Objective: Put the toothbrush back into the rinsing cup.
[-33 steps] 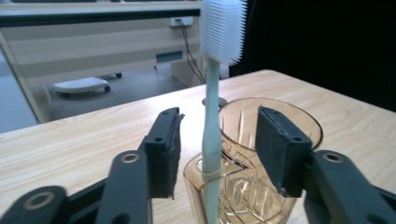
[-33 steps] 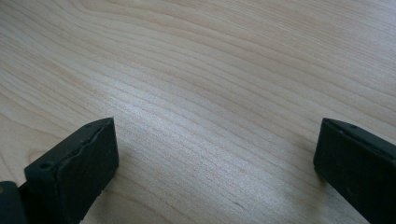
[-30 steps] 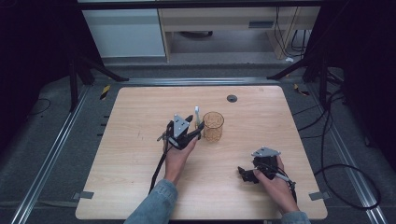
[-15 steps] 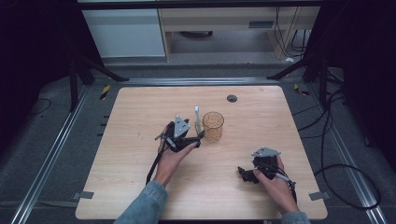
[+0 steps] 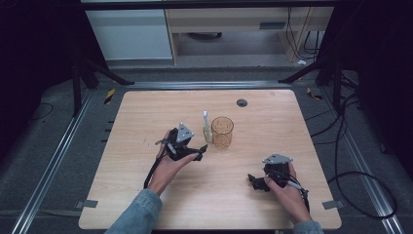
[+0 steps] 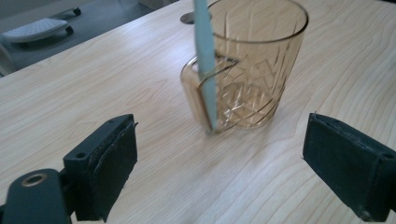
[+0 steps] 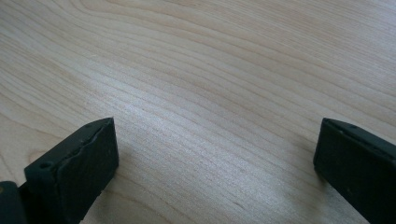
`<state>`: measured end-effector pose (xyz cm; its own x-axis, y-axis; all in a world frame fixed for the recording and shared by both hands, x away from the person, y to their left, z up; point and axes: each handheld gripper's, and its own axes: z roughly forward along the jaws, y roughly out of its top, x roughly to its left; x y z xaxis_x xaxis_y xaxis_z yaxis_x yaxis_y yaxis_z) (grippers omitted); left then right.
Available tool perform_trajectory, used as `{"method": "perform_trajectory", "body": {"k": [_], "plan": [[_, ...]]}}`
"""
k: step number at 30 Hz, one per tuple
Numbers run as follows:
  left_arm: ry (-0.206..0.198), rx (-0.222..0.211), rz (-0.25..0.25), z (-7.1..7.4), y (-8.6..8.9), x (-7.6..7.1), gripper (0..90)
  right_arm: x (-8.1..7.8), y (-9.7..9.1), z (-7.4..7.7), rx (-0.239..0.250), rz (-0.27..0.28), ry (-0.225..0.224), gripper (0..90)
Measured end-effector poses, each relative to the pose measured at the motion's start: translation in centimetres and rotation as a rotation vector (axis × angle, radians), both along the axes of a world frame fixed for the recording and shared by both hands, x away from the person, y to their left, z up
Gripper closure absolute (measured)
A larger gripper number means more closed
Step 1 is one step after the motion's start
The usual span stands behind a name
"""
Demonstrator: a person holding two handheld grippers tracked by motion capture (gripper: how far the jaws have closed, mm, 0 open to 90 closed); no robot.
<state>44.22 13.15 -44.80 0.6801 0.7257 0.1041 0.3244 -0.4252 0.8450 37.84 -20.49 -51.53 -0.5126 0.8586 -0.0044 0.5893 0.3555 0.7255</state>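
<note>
Left gripper (image 5: 200,152): we see its jaws, just opened wide and empty, facing the toothbrush (image 6: 205,60) standing in the handle of the empty amber cup (image 6: 252,65).

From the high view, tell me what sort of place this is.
Probably a lab or recording workspace, not a home: a bare wooden table stands on dark matting between metal floor rails, loose cables trail beside it, and plain cabinets stand behind.
</note>
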Motion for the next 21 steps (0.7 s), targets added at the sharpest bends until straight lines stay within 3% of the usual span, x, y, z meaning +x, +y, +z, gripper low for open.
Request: {"method": "perform_trajectory", "body": {"k": [13, 21], "plan": [[0.106, 0.045, 0.04, -0.4, 5.5, -0.7, 5.6, 0.0, 0.0, 0.0, -0.001, -0.001, -0.001, 0.3], [0.144, 0.074, 0.058, -1.2, 7.9, -1.4, 5.0, 0.0, 0.0, 0.0, 0.0, -0.001, 0.0, 0.3]]}}
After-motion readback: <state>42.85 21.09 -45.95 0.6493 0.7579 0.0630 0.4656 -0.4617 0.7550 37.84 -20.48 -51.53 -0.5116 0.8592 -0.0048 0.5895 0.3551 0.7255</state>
